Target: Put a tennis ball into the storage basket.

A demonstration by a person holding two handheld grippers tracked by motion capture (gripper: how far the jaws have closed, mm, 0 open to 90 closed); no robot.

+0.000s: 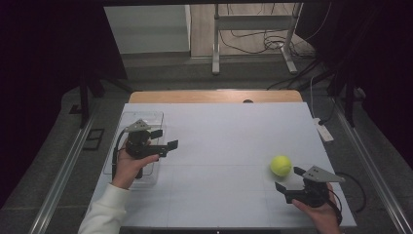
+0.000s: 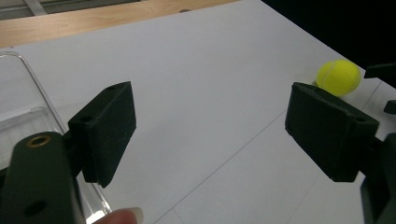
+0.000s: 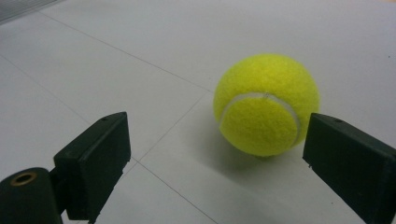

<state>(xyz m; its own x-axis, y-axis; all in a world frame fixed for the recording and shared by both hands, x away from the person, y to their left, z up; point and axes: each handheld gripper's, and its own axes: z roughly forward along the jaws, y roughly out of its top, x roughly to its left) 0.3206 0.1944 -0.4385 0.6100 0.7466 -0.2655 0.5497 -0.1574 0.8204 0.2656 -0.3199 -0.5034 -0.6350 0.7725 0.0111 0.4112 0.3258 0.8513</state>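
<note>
Right gripper (image 1: 289,178) held low over the near right corner of the white table (image 1: 224,141), gripped from below by the right hand (image 1: 321,212), grey three-cornered plate on top, cable trailing off to the side. Jaws spread wide, nothing pinched between them, pointing toward the tennis ball (image 1: 281,165). Seen along that gripper's own jaws (image 3: 215,163): yellow ball (image 3: 266,103) resting on the white surface just ahead, closer to the right-hand jaw in that picture, its white seam curving across the front, a soft shadow beneath; whether the jaw brushes the ball's edge, cannot tell, though no squeeze on it. Left gripper (image 1: 164,139) across the table, well apart from the ball, held by the left hand (image 1: 129,165) in a white sleeve (image 1: 104,212), hovering at the near edge of a clear plastic box (image 1: 127,117) that sits at the table's left side. Jaws there likewise apart and empty (image 2: 210,135), open table between them. From the left gripper view: ball (image 2: 339,77) small and far off near the right edge, clear box wall (image 2: 28,88) at the left, fingertip at the bottom. Thin grid lines across the white tabletop; wooden strip along its far edge (image 1: 214,96).
</note>
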